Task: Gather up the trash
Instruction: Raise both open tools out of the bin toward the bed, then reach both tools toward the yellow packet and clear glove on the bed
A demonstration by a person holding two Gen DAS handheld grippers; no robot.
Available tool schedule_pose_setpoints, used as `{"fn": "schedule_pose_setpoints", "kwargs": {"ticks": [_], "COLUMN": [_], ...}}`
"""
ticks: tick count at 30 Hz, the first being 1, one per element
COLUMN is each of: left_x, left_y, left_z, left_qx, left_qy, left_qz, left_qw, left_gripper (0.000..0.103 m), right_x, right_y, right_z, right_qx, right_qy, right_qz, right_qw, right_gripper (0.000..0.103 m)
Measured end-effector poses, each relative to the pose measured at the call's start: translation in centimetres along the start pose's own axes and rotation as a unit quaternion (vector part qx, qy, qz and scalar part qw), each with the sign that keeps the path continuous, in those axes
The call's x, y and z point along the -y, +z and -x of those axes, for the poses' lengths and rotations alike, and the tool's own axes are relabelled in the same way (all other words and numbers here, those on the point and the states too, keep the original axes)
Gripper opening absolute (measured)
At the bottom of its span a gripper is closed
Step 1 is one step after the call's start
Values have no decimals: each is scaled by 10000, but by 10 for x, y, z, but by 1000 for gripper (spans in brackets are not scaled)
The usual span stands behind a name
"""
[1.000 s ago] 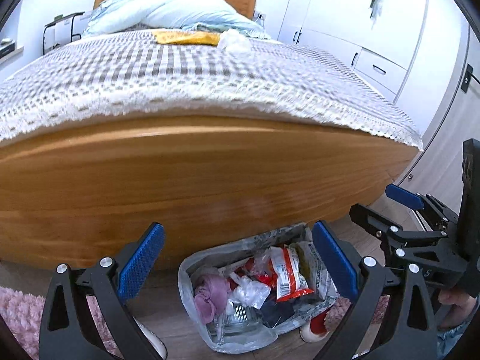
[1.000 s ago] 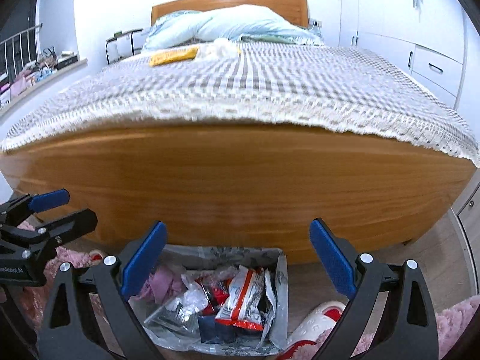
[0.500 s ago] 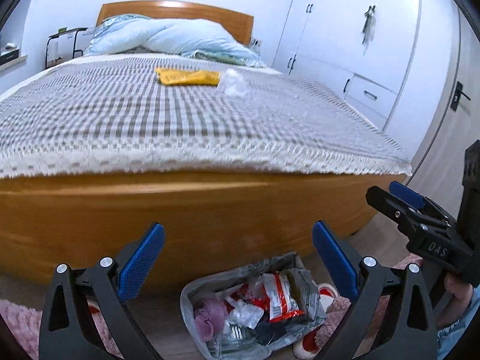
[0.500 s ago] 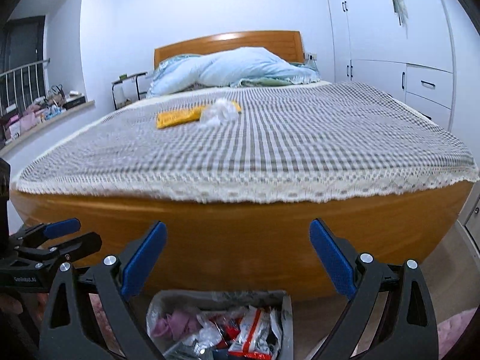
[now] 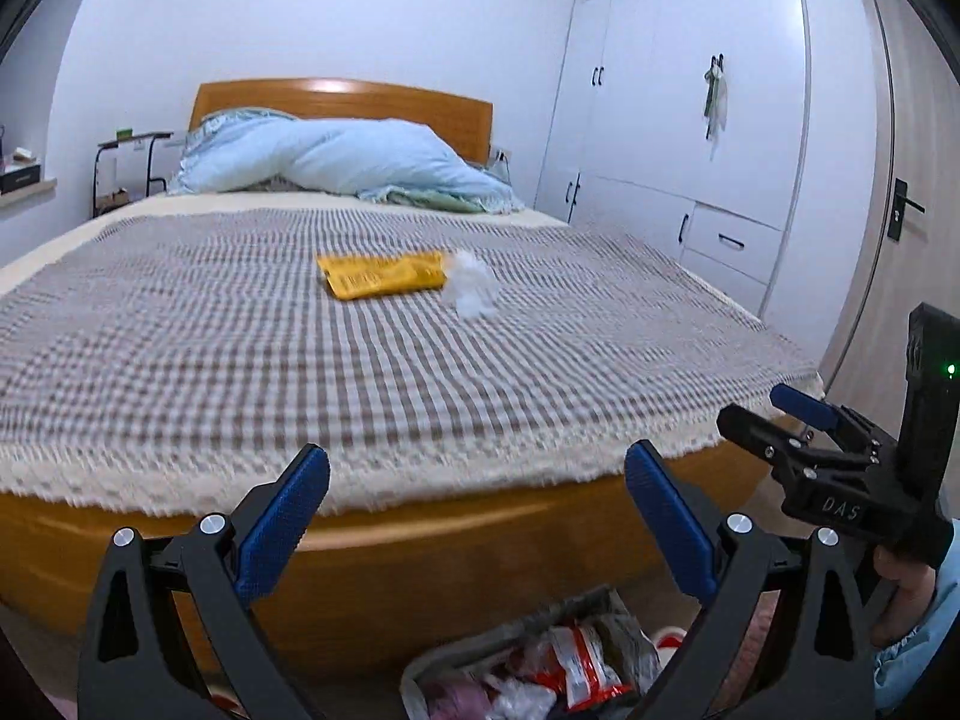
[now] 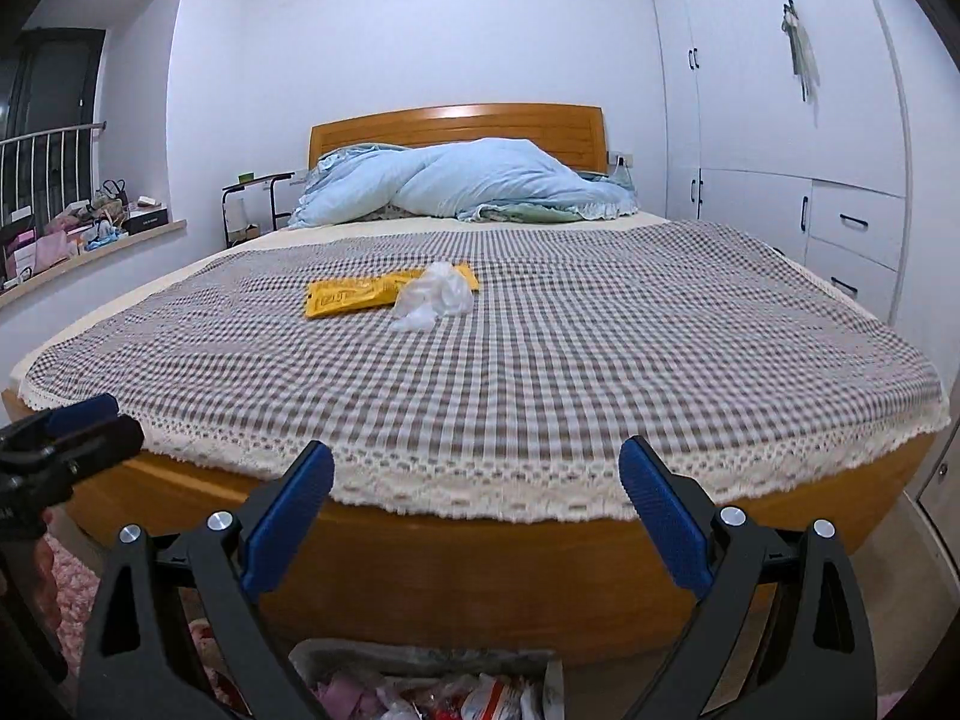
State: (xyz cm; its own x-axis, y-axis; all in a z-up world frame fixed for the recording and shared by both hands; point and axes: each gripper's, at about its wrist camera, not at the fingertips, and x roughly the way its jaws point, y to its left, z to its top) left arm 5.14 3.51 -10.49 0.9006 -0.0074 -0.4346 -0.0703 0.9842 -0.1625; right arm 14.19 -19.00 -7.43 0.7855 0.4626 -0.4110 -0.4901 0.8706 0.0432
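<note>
Both grippers, the left gripper [image 5: 477,516] and right gripper [image 6: 477,513], gape empty. The yellow wrapper [image 6: 366,295] and crumpled plastic [image 6: 435,295] lie mid-bed, upper centre of frame, wrapper's long axis running left-right.

Even, cool indoor light, bright on the white walls. Glare patch on the headboard [image 5: 336,87]. Bedspread [image 5: 360,360] checks smeared by motion blur in the left view, sharper in the right. Strong fisheye bending; dark vignette at the corners. Floor under the bed is dim.
</note>
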Motion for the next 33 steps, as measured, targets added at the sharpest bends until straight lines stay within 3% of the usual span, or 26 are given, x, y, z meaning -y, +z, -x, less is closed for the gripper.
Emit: {"fn": "schedule_pose_setpoints", "kwargs": {"ticks": [17, 33], "left_x": [-22, -36], "left_y": [53, 77], "left_z": [-21, -73], "left_qx": [497, 259], "left_qy": [-10, 12], "left_qz": [-26, 4], "left_qw": [9988, 9997], "left_gripper": [95, 95], "right_x": [-19, -24], "right_y": [36, 59], "right_z": [-30, -69], "right_qx": [230, 311], "right_qy": [-33, 10], "right_qz": [187, 275], "right_qw": [9996, 9991], "right_gripper": [92, 92]}}
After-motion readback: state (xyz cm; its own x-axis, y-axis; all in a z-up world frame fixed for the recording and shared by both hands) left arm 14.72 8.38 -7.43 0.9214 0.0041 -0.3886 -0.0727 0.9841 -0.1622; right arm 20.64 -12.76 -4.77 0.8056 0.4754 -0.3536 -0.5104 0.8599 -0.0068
